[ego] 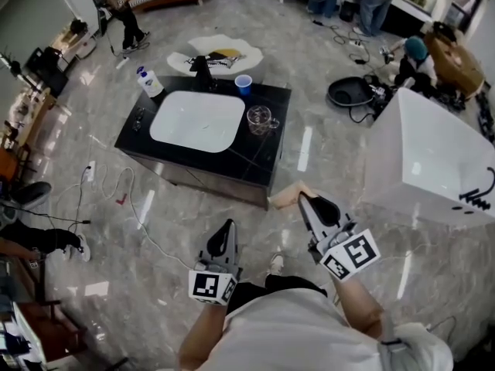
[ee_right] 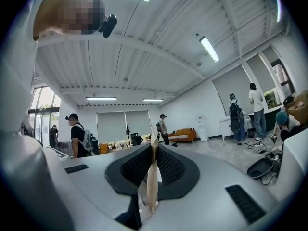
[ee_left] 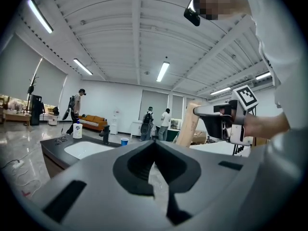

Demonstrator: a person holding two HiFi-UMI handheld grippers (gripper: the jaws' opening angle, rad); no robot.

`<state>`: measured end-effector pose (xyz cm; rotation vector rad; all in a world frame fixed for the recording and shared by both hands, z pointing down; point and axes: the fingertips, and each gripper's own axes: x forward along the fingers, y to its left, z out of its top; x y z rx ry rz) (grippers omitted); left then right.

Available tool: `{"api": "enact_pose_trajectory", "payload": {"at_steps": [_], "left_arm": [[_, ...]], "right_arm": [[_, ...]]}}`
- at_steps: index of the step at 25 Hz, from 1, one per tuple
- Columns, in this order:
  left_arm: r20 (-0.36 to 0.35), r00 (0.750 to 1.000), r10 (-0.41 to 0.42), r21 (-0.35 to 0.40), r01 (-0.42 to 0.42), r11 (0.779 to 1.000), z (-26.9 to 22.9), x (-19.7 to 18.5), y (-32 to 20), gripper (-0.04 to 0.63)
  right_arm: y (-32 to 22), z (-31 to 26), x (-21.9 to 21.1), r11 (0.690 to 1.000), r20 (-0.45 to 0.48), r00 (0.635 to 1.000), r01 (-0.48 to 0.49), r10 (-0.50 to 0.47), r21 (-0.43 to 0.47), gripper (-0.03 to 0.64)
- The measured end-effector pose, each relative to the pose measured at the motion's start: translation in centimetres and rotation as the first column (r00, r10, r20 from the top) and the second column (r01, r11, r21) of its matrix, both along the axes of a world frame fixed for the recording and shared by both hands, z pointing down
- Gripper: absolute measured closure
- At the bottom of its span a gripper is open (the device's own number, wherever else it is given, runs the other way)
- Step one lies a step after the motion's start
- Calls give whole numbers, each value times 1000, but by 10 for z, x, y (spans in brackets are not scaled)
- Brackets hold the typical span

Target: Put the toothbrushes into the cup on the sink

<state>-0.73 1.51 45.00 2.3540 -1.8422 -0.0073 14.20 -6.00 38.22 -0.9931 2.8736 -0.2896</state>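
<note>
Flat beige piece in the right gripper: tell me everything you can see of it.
The flat beige piece is thin, plain and tan, like wood or card; edge-on it shows as a narrow strip. The right gripper is shut on it, and it juts forward past the tips. It hangs over the grey marble floor, short of the black sink counter. Nothing else touches it.

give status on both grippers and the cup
Left hand-held gripper shut, empty. Right hand-held gripper shut on flat tan item. Blue cup, glass mug on sink counter ahead; nothing blocking.
</note>
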Motion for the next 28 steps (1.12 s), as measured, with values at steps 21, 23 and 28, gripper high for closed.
{"api": "enact_pose_trajectory", "payload": {"at_steps": [21, 23, 28], "left_arm": [[9, 996, -91, -3, 91, 996, -6, -8, -19, 594], [7, 994, -106, -12, 106, 994, -3, -12, -16, 594], [-1, 992, -123, -17, 123, 992, 0, -15, -13, 594]], "right_arm": [[-40, -1, -11, 995, 28, 995, 99, -99, 0, 558], [-40, -1, -14, 994, 31, 994, 108, -107, -2, 558], [-36, 0, -19, 992, 32, 991, 128, -128, -4, 558]]}}
